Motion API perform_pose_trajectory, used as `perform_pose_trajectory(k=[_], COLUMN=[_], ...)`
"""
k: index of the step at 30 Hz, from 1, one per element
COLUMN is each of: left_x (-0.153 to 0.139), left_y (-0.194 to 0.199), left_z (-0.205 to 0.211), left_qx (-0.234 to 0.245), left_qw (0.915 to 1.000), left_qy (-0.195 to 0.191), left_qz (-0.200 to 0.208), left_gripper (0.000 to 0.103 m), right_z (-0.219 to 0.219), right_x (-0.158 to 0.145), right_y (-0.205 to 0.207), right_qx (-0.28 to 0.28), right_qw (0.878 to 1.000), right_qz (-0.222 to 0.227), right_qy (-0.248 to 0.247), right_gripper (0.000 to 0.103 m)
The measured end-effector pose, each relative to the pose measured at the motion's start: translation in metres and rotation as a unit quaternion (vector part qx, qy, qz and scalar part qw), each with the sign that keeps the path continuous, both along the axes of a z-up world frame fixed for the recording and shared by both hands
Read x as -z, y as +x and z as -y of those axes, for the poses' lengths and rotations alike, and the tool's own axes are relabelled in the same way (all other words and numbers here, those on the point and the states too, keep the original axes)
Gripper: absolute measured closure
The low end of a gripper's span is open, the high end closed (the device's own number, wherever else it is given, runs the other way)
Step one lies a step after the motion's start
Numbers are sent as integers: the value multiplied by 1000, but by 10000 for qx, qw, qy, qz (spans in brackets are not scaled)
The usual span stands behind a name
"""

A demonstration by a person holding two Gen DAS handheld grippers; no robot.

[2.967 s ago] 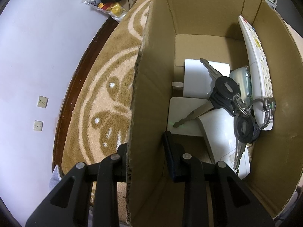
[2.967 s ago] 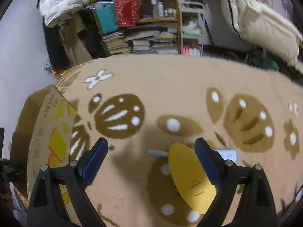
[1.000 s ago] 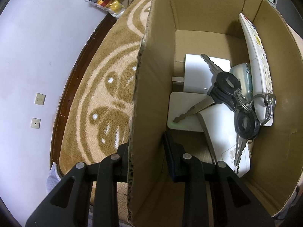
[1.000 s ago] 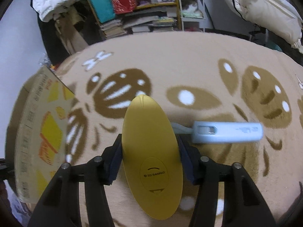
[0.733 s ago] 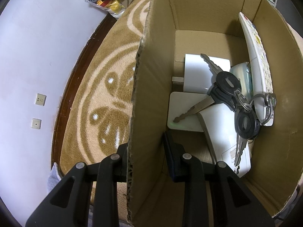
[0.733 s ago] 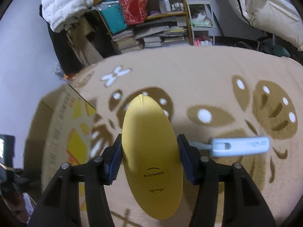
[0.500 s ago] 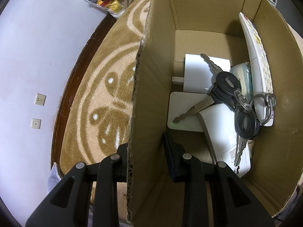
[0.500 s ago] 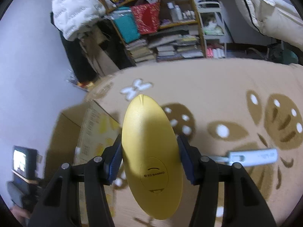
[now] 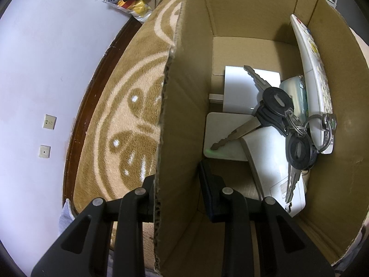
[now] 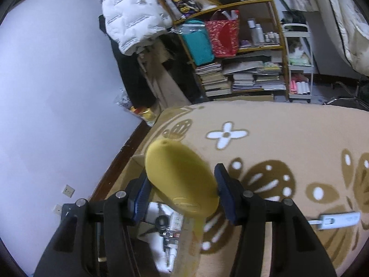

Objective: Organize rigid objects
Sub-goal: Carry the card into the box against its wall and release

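Note:
My left gripper (image 9: pixel 176 175) is shut on the near side wall of an open cardboard box (image 9: pixel 334 115), one finger outside and one inside. In the box lie a bunch of keys (image 9: pixel 276 106), a white remote (image 9: pixel 311 69) leaning on the far wall, and flat white devices (image 9: pixel 230 133). My right gripper (image 10: pixel 182 179) is shut on a yellow oval object (image 10: pixel 177 164), which sits tilted between the pads, above the box's rim (image 10: pixel 136 161). The keys (image 10: pixel 161 221) show below it. A pale blue-white stick (image 10: pixel 336 219) lies on the carpet at the right.
The box stands on a beige and brown patterned carpet (image 10: pixel 276 127) near a lilac wall with two sockets (image 9: pixel 49 121). A dark wooden floor strip (image 9: pixel 92 87) edges the carpet. A cluttered shelf with books (image 10: pixel 242 76) and a white jacket (image 10: pixel 131 18) stand behind.
My right gripper rose off the carpet with the yellow object and swung left over the box; the object tipped between the pads. The stick stayed on the carpet. The left gripper kept still.

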State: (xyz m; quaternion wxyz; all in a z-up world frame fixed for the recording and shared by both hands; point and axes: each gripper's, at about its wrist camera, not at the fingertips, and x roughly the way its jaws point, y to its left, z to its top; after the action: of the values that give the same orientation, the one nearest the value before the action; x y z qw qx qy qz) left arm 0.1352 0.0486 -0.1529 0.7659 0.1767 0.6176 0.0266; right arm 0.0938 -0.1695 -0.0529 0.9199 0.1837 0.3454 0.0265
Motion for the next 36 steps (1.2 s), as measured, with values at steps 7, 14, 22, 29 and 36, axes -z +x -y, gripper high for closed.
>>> perform_pose_trajectory(k=[7,14,22,29,36], left_x=[0,0,1,0,1], left_y=[0,2,2,2,1], left_z=[-1,-3,-5,-5,-5], left_qx=[-3,-24,-32,-22,-20], left_qw=[10000,10000,10000,10000,10000], left_qy=[-12,-49,-71,-70,-63], left_qz=[-3,-18,-18,-13,-12], left_gripper=[76,76,76,76,75], right_z=[-6,-6,-25,-38,-33], right_x=[-9,-27,-4,25,18], right_y=[-1,-7,3,3,-1], right_qx=[51,-39,-526,-694,-604], right_qw=[9996,9991,9975,9964,9977], right_qz=[196,428,30,-350,-242], right_qy=[-194,43,472,326,205], right_gripper=[46,46,46,45,27])
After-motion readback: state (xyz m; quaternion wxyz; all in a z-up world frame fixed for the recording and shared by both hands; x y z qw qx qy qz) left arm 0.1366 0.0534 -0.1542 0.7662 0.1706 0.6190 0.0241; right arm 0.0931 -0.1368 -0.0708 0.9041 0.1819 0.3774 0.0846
